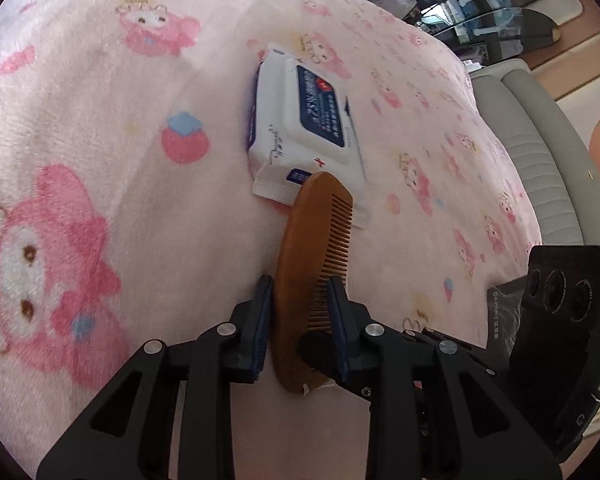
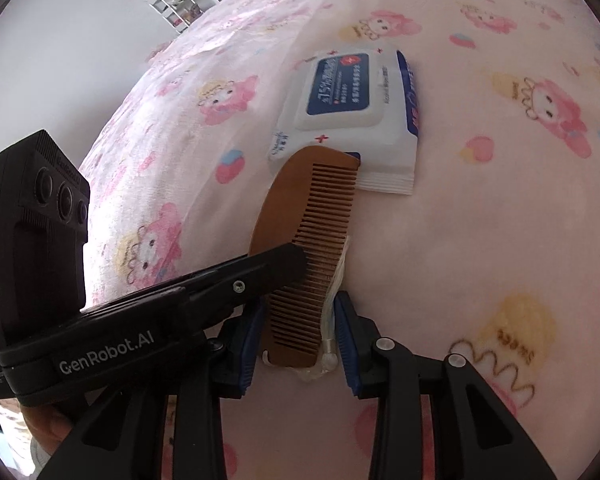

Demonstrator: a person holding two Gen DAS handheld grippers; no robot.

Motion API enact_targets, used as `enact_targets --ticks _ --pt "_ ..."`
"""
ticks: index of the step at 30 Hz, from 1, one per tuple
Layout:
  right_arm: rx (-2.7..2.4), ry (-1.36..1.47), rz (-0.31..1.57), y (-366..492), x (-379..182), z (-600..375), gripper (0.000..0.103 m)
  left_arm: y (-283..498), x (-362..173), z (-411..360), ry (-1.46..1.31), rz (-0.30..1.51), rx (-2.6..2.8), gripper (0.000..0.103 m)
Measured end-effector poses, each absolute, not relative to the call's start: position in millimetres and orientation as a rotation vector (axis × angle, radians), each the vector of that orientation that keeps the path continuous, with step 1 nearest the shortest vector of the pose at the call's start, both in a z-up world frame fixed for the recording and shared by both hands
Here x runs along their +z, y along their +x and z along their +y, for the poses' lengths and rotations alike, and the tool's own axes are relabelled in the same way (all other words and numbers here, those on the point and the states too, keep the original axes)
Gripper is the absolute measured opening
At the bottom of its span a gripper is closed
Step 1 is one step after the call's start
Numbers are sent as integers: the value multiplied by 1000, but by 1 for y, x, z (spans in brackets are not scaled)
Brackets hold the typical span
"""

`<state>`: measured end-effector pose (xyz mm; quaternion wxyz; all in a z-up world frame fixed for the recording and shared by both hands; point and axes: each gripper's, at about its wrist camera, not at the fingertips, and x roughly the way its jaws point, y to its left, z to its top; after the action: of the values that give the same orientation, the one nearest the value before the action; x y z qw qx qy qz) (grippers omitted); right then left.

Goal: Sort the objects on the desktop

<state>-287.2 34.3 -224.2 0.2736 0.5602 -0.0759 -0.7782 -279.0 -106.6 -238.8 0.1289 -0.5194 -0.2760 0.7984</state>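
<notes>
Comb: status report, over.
Both tongs, left and right, clamp the wooden comb. Its tip overlaps the wipes pack. Nothing else obstructing.

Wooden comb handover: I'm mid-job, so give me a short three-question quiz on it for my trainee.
1. True or false: the far tip of the wooden comb points toward the wipes pack.
2. What sits between the pads of the right gripper? A) the wooden comb, with its tassel B) a pen C) nothing
3. Fill in: everything rests over a pink ___ printed with cartoon characters.

Key: 1 true; 2 A; 3 blanket.
</notes>
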Motion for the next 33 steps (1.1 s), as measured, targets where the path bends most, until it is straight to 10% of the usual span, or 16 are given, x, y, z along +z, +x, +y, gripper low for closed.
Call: enact_targets --ticks 33 --pt "-2501 1368 -391 -135 -69 260 32 -190 -86 130 -1280 -464 2139 25"
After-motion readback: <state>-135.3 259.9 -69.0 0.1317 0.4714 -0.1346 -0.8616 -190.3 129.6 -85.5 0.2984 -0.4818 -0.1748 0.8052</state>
